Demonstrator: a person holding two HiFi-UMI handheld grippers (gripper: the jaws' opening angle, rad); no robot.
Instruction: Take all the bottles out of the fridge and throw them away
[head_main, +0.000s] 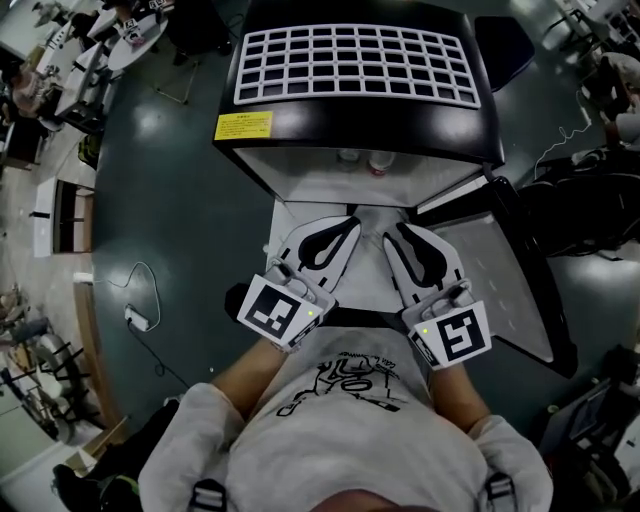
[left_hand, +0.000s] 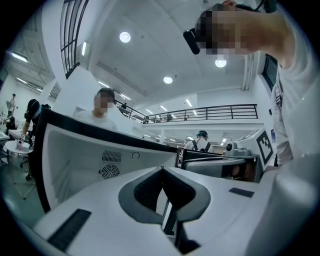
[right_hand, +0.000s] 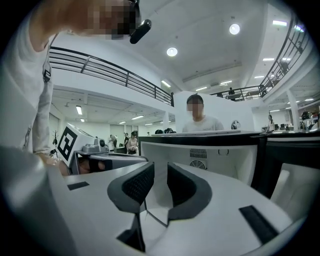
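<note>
Bottles (head_main: 378, 163) stood upright in the fridge (head_main: 360, 125), straight ahead of you | your left gripper (head_main: 350, 224) closed, empty | your right gripper (head_main: 391, 231) slightly apart, empty

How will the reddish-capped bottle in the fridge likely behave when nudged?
The reddish-capped bottle seems upright, so a nudge near its top would probably tip it. Its cap looks round, so it may roll afterwards.

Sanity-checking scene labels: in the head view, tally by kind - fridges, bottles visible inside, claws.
Black mini fridge, door open: 1
Bottles inside it, only tops showing: 2
White two-jaw claws, left claw and right claw: 2
Total: 5
</note>
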